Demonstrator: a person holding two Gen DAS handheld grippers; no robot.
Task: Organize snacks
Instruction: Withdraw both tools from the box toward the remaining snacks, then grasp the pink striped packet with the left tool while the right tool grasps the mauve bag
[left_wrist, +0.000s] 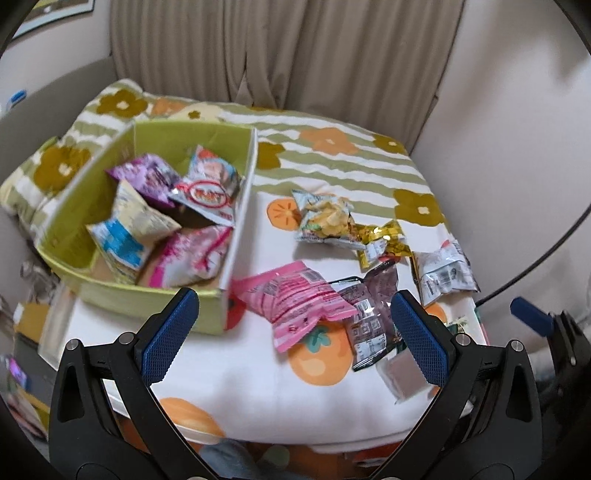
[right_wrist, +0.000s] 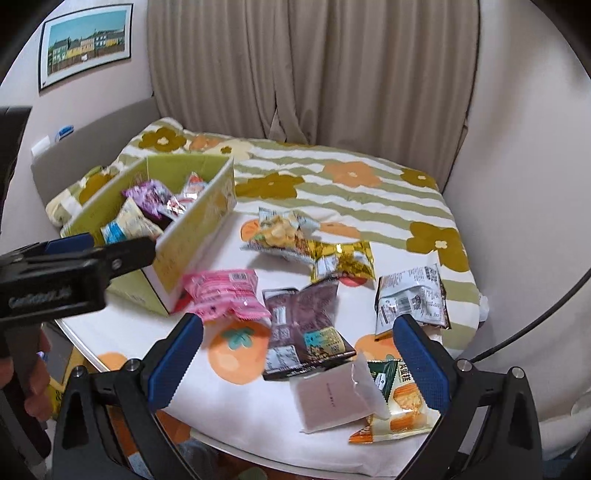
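Left wrist view: left gripper (left_wrist: 295, 332) spread wide, empty, hanging above the near edge of the bed, just short of the pink packet (left_wrist: 295, 299). Right gripper (right_wrist: 297, 354) likewise spread and empty, over the dark purple packet (right_wrist: 303, 314) and the pale flat sachet (right_wrist: 332, 395).

Snack locations: several packets already lie in the green box (left_wrist: 92, 192) at left. Loose on the bedspread (left_wrist: 240, 384) are the pink packet touching the box corner, the chips bag (left_wrist: 325, 218), the gold packet (left_wrist: 384, 236) overlapping it, the silver packet (left_wrist: 443, 273) and, in the right wrist view, an orange-green packet (right_wrist: 399, 402) partly under the sachet.

Handling, judged: all light, air-puffed foil or film; crinkly, slippery, contents crushable. Best held by a crimped end seam or corner, not across the belly.

Surface: soft quilted spread with an orange fruit and flower print; it will likely give under pressure. Room: beige curtain (right_wrist: 314, 66) behind, framed picture (right_wrist: 86, 44) on the left wall.
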